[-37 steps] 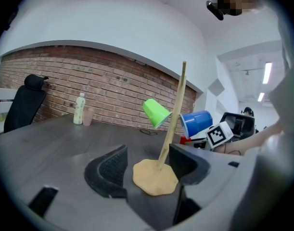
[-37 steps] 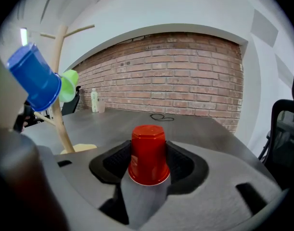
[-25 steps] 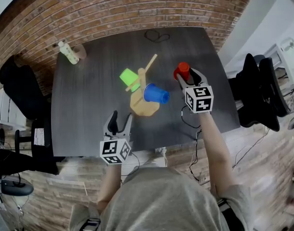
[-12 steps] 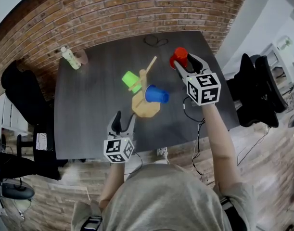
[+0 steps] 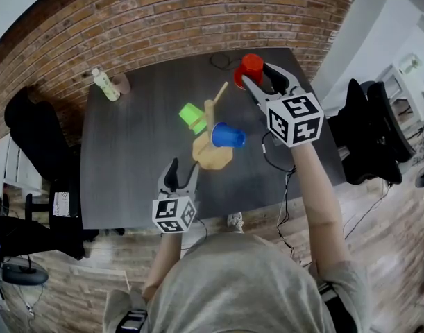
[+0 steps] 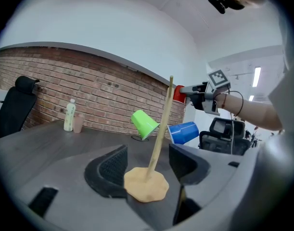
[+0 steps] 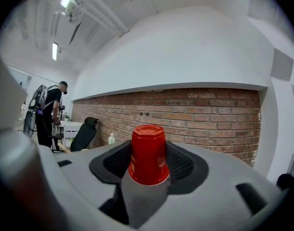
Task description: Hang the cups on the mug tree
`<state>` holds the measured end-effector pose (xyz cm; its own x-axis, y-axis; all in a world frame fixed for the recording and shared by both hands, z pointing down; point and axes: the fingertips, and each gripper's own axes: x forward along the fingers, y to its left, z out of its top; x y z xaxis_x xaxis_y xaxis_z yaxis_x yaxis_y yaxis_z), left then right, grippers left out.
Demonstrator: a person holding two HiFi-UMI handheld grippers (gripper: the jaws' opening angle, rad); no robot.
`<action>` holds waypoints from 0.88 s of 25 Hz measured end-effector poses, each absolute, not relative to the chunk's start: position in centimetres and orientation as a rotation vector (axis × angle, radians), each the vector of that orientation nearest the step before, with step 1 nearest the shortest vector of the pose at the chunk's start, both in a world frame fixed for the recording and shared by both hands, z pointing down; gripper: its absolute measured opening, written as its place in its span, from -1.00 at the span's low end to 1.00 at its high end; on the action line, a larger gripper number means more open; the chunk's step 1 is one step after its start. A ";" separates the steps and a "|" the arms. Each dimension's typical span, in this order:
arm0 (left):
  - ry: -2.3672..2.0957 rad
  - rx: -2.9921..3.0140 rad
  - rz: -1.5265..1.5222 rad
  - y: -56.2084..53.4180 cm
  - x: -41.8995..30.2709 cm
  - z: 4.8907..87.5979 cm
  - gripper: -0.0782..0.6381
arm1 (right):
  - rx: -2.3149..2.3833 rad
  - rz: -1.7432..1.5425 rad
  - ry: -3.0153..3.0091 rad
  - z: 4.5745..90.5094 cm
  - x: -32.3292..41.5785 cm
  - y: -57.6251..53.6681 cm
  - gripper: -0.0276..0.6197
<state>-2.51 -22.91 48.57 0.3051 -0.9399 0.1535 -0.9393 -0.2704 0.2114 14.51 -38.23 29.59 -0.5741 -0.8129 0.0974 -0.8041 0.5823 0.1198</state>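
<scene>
The right tongs (image 5: 255, 73) held a red cup (image 5: 250, 66) at the upper right, while the left tongs (image 5: 183, 169) stood wide and empty below the mug tree (image 5: 210, 120) at centre.

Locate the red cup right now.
Head view, upper right: the red cup sits clamped in the right gripper, above the table, right of the mug tree.

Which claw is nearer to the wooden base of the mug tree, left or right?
Left. The left claw is low, with the base just ahead of its open jaws. The right claw, gripping the red cup, is high up beyond the tree.
</scene>
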 end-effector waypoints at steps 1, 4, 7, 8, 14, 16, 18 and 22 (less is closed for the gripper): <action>-1.710 2.315 -0.004 -22.9 -2.5 48.6 -0.04 | 1.363 -0.099 -2.678 29.2 14.2 -38.1 -0.23; -1.709 2.317 -0.005 -22.8 -2.5 48.6 -0.04 | 1.330 -0.114 -2.707 28.4 13.1 -37.6 -0.23; -1.709 2.317 -0.005 -22.8 -2.6 48.5 -0.04 | 1.293 -0.115 -2.729 28.1 12.0 -37.1 -0.23; -1.709 2.318 -0.006 -22.8 -2.6 48.5 -0.04 | 1.281 -0.115 -2.735 28.1 11.7 -36.9 -0.23; -1.708 2.323 -0.004 -22.7 -2.7 48.4 -0.04 | 1.216 -0.091 -2.761 28.7 9.8 -35.8 -0.22; -1.707 2.325 -0.001 -22.6 -2.7 48.5 -0.04 | 1.204 -0.078 -2.767 28.9 9.5 -35.6 -0.22; -1.708 2.324 0.003 -22.6 -2.8 48.4 -0.04 | 1.192 -0.053 -2.776 29.1 9.2 -35.4 -0.22; -1.705 2.326 0.012 -22.4 -2.9 48.2 -0.04 | 1.168 -0.016 -2.783 29.4 8.8 -35.0 -0.22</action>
